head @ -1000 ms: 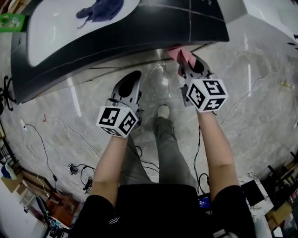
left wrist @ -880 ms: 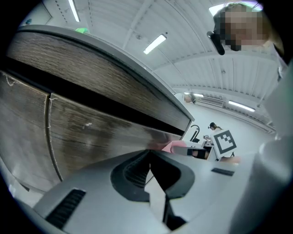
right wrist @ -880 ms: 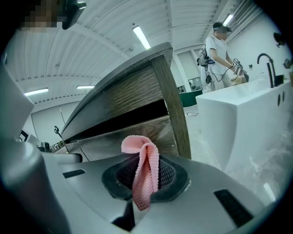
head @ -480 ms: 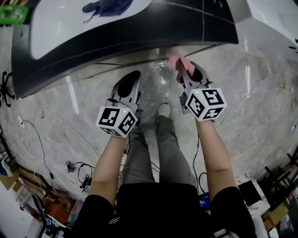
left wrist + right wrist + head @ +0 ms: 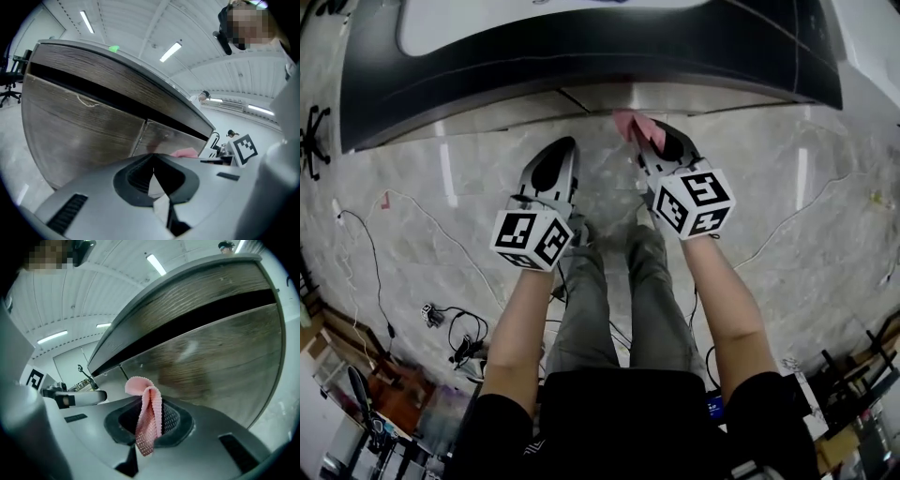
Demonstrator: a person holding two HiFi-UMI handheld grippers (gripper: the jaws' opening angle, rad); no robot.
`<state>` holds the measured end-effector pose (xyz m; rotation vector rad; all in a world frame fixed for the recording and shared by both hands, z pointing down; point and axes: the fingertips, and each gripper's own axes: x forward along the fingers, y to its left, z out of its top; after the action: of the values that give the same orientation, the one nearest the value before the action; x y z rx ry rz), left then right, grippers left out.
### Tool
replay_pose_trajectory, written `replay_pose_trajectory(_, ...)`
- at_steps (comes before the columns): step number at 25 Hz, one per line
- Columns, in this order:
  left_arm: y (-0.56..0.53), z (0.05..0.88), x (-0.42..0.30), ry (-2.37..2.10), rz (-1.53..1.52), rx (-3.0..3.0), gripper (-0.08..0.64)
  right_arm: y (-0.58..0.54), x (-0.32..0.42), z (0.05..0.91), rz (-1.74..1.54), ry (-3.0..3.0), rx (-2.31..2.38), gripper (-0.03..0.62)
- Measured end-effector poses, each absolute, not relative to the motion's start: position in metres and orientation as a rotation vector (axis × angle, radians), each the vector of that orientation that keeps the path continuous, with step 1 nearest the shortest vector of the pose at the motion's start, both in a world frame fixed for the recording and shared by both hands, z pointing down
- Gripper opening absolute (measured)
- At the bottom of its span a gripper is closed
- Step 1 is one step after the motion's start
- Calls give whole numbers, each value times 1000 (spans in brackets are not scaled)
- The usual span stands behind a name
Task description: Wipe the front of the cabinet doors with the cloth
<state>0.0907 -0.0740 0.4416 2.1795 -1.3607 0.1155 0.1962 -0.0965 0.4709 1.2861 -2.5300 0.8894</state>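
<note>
Clamping the pink cloth (image 5: 149, 404), the right gripper (image 5: 147, 427) holds it up just before the cabinet doors (image 5: 211, 357); contact cannot be told. The left gripper (image 5: 153, 174) hangs beside it, jaws together, empty.

Bright ceiling strip lights (image 5: 171, 51), glare on floor (image 5: 445, 173); fisheye warp, dark vignette at edges

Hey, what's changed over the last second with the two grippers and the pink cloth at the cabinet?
The right gripper slid to the person's left along the cabinet doors, nearer the left gripper, carrying the pink cloth. Nothing was grabbed or released: the cloth stays clamped, and the left gripper stays shut, empty and in place.
</note>
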Motion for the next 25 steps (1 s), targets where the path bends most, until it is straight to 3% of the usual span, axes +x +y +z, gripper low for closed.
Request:
replay_pose_trajectory(12, -67, 455, 9, -1446, 114, 2110, 9, -121, 124, 484, 846, -2530, 1254, 43)
replay_pose_trajectory(25, -93, 460, 64, -1344, 134, 2175, 9, -138, 177, 486, 865, -2483, 1373, 43)
